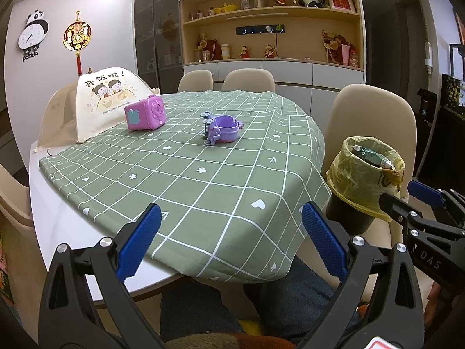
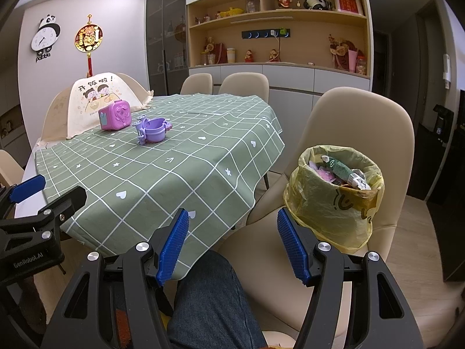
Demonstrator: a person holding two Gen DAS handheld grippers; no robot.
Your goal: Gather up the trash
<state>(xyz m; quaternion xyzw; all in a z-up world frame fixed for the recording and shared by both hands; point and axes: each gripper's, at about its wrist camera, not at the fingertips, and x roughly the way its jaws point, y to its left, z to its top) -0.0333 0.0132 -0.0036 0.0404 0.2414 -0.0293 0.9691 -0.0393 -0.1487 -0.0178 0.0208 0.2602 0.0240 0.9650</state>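
1. Left gripper (image 1: 231, 241): fingers (image 1: 139, 241) spread wide, nothing between them. It hangs over the near edge of the bench (image 1: 72, 232), above the person's lap (image 1: 203, 314).
2. Right gripper (image 2: 232, 247): fingers (image 2: 293, 250) spread wide, nothing held. It sits off the bench's right corner, in front of the chair seat; its right finger lies just beside the base of the trash bin.
3. Trash bin (image 2: 334, 200): dark cup-shaped bin lined with a yellow plastic bag, standing upright on the beige chair (image 2: 357, 133) beside the bench.
4. Trash inside the bin: a green tube (image 2: 344, 171) lying tilted on top, pink scraps (image 2: 327, 173) beneath it. Other contents too small to tell.
5. Green checked tablecloth (image 1: 203, 180) covers most of the bench and droops over the near right corner.
6. On the cloth, far side: a pink toy case (image 1: 145, 115) upright, and a purple heart-shaped toy (image 1: 222, 128) near it, apart, to the right.
7. Folding mesh food cover (image 1: 98, 104) with a cartoon print stands behind the pink case, at the far left of the bench.
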